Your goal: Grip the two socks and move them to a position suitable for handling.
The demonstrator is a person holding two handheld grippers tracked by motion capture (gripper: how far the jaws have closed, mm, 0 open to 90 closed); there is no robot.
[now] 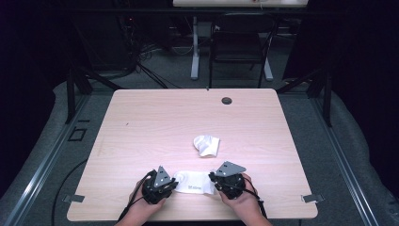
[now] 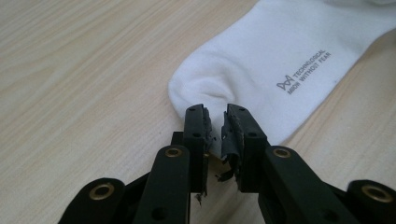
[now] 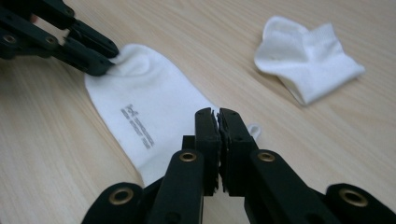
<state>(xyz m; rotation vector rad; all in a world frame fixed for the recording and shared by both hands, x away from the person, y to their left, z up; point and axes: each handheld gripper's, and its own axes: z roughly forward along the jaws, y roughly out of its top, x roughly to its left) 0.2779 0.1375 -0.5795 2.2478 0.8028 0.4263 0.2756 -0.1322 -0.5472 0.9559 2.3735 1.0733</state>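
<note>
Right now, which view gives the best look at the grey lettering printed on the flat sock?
The left gripper view: the lettering on the flat sock is close, sharp and readable there. The right gripper view shows it smaller and sideways, hard to read. In the high view it is only a faint grey mark on the sock.

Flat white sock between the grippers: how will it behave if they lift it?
The flat sock is thin knit, so probably floppy and sagging between the left gripper and right gripper. Likely very light. It won't roll; pushed, it should bunch on the smooth table.
</note>
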